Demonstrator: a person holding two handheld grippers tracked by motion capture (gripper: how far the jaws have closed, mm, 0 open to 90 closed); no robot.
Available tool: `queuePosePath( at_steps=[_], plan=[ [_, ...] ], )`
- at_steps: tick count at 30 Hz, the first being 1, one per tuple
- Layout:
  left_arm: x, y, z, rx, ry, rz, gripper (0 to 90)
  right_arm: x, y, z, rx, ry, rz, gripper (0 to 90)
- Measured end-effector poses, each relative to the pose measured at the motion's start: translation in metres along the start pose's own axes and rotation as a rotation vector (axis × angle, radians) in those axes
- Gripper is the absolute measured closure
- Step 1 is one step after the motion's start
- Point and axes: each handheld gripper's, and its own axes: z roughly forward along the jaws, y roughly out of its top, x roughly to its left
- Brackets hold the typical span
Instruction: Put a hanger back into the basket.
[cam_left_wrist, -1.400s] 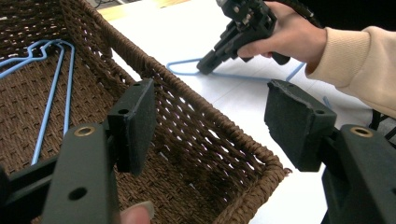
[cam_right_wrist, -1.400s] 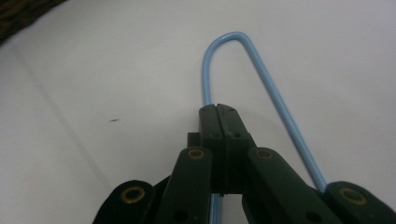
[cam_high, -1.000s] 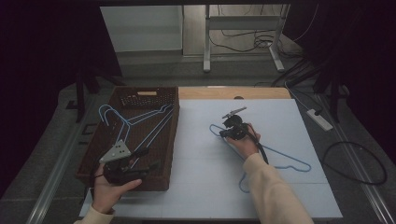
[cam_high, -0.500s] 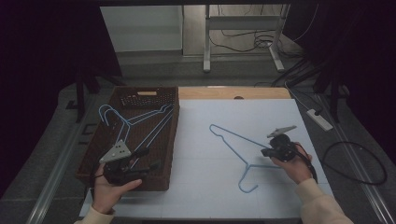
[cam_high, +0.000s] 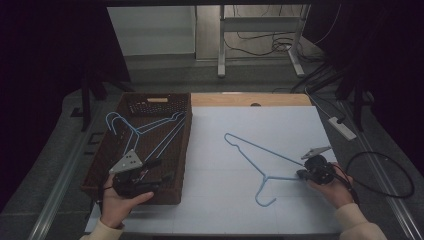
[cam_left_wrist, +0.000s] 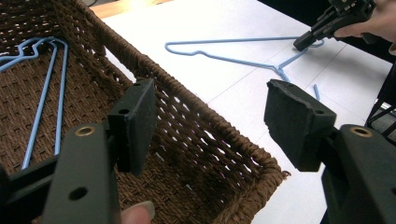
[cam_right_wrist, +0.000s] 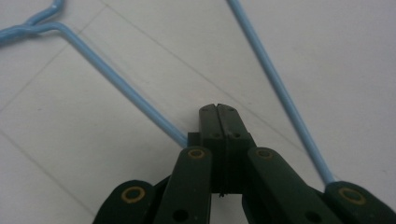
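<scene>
High view: my right gripper, jaws pressed together on the blue hanger, has its wire running far-left toward the basket, where my left gripper waits spread wide, holding nothing.

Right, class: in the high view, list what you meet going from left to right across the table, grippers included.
left gripper → wicker basket with blue hangers inside → white table surface → blue hanger lying on the table → right gripper, shut at the hanger's corner → white power strip
</scene>
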Motion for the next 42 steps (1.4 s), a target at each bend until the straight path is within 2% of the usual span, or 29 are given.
queuePosePath(
  at_steps=[3,13,15,17,18,20,23,25,26,30,33,37,42],
  plan=[
    [0.000,0.000,0.000,0.000,0.000,-0.001,35.6,0.009,0.001,-0.002,0.014,0.031,-0.010,90.0],
    [0.000,0.000,0.001,0.001,-0.003,0.002,35.8,0.070,0.008,-0.005,0.029,0.112,-0.087,90.0],
    [0.000,0.000,0.001,0.001,-0.003,0.003,35.8,0.075,0.009,-0.007,0.025,0.123,-0.095,90.0],
    [0.000,0.000,0.001,0.000,-0.003,0.002,35.8,0.080,0.011,-0.007,0.025,0.170,-0.088,90.0],
    [0.000,0.000,0.001,0.000,-0.003,0.001,35.8,0.084,0.011,-0.006,0.032,0.161,-0.106,90.0],
    [0.000,0.000,0.001,0.001,-0.003,0.000,35.9,0.087,0.012,-0.005,0.022,0.153,-0.135,90.0],
    [0.000,0.000,0.000,0.000,-0.003,0.002,36.0,0.080,0.015,-0.009,-0.028,0.152,-0.165,89.1],
    [0.000,0.000,0.000,-0.001,-0.003,0.001,36.0,0.078,0.016,-0.011,-0.027,0.147,-0.190,79.7],
    [0.001,0.000,0.000,-0.001,-0.002,0.000,36.0,0.078,0.017,-0.011,-0.019,0.143,-0.216,73.6],
    [0.000,0.000,0.001,0.000,-0.002,0.001,36.1,0.078,0.017,-0.012,0.008,0.145,-0.299,62.5],
    [0.000,0.001,0.001,0.001,-0.004,0.004,36.0,0.079,0.019,-0.010,0.035,0.152,-0.327,57.8],
    [0.000,0.000,0.001,0.002,-0.004,0.003,36.0,0.083,0.025,-0.004,0.076,0.149,-0.391,55.4],
    [0.000,0.000,0.001,0.002,-0.005,0.006,36.0,0.091,0.042,0.005,0.149,0.165,-0.452,61.2]
  ],
)
